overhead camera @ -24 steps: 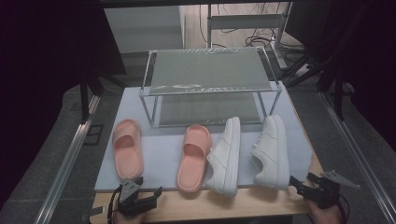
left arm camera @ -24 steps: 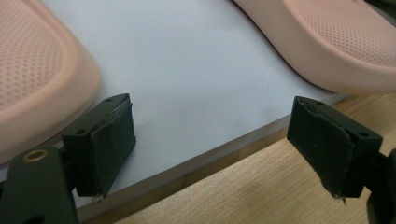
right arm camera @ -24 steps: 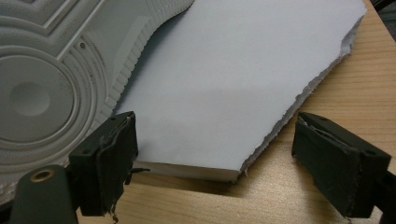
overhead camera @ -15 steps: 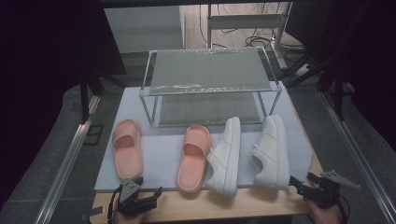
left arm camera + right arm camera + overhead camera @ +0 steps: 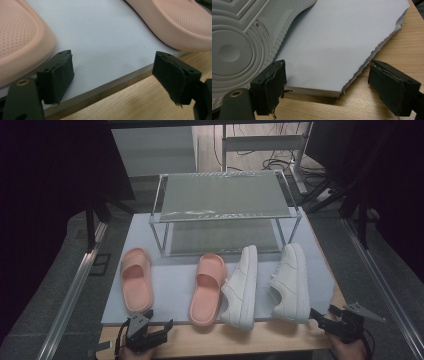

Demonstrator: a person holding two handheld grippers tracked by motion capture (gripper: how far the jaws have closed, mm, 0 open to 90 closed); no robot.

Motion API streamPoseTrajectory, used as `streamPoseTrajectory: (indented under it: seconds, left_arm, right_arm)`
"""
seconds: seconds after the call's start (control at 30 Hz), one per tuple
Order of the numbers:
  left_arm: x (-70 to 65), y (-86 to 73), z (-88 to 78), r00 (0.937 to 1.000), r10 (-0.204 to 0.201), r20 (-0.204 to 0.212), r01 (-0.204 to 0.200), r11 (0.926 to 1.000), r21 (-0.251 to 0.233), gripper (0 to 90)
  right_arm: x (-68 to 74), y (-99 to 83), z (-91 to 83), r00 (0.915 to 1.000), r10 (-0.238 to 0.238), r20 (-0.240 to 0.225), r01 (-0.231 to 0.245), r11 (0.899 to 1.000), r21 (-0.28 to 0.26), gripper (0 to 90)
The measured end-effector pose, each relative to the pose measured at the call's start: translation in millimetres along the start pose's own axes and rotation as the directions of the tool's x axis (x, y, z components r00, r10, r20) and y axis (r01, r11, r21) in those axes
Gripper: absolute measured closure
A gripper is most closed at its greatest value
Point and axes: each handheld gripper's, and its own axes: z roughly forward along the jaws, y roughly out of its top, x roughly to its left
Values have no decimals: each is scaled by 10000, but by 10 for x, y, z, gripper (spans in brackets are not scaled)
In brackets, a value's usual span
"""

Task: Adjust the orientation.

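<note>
Two pink slippers (image 5: 136, 285) and two white shoes (image 5: 241, 287) lie in a row on a pale mat (image 5: 172, 285) on the wooden table (image 5: 240, 342), in front of a clear shelf (image 5: 222, 200). The left gripper (image 5: 147, 332) sits at the near edge by a slipper, jaws wide apart (holding nothing). The right gripper (image 5: 330, 322) rests by the mat's corner, jaws apart too.
</note>
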Motion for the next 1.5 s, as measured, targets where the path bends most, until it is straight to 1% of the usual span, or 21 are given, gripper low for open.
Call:
streamPoseTrajectory:
  seconds: [0.13,0.17,0.27,0.3,0.37,0.43,0.57,0.67,0.7,0.73,0.8,0.9,1.0,1.1,1.23,1.33,1.43,1.5]
  left_arm:
    - [32,-7,-14,9998,-152,141,154,9998,-100,203]
    - [44,-6,-20,9997,-150,204,152,9998,-102,215]
    - [55,1,-25,9991,-192,382,195,9998,-74,212]
    - [55,1,-25,9991,-192,382,195,9998,-74,212]
    - [50,10,-28,9985,-147,535,150,9999,-38,213]
    - [46,14,-27,9982,-122,579,124,9999,-44,208]
    - [28,41,-39,9968,29,799,-8,9996,-268,182]
    - [31,64,-41,9957,-167,915,201,9991,-362,159]
    - [34,77,-42,9934,-170,1138,226,9986,-481,154]
    - [34,77,-42,9934,-170,1138,226,9986,-481,153]
    - [25,96,-43,9918,-114,1272,190,9981,-580,144]
    - [10,122,-43,9912,-78,1318,169,9975,-685,143]
    - [19,157,-50,9897,-204,1414,324,9960,-834,142]
    - [28,176,-52,9894,-280,1426,408,9953,-877,140]
    - [47,230,-46,9891,-393,1420,506,9958,-769,140]
    - [50,271,-40,9906,-334,1324,424,9969,-660,140]
    - [56,332,-19,9922,-241,1227,294,9987,-420,141]
    - [61,348,-14,9924,-259,1204,300,9990,-327,140]
  right_arm:
    - [0,0,-1,10000,16,-14,-16,10000,0,152]
    - [0,-1,-1,10000,19,-19,-19,10000,-6,152]
    - [0,-1,-2,10000,20,-13,-20,10000,-3,153]
    - [0,-1,-1,10000,23,-22,-23,10000,-7,153]
    - [0,-1,-2,10000,25,-15,-25,10000,-7,153]
    - [0,-1,-2,10000,24,-16,-24,10000,-7,153]
    - [0,-2,-2,10000,28,-16,-28,10000,-12,154]
    - [0,-2,-2,10000,28,-20,-28,10000,-19,155]
    - [-1,-3,-2,10000,14,-14,-14,10000,-28,155]
    - [-1,-3,-2,10000,14,-14,-14,10000,-28,155]
    - [-1,-3,-2,10000,14,-15,-14,10000,-31,155]
    - [-1,-3,-2,10000,20,-21,-20,10000,-39,155]
    - [-1,-4,-2,10000,21,-23,-22,10000,-42,155]
    - [-1,-4,-2,10000,21,-22,-21,10000,-43,155]
    - [-1,-4,-2,10000,26,-25,-26,10000,-47,156]
    - [-1,-4,-2,10000,29,-23,-29,10000,-48,155]
    - [0,-5,-2,10000,29,-20,-29,10000,-50,156]
    - [0,-5,-2,10000,26,-17,-27,10000,-53,156]
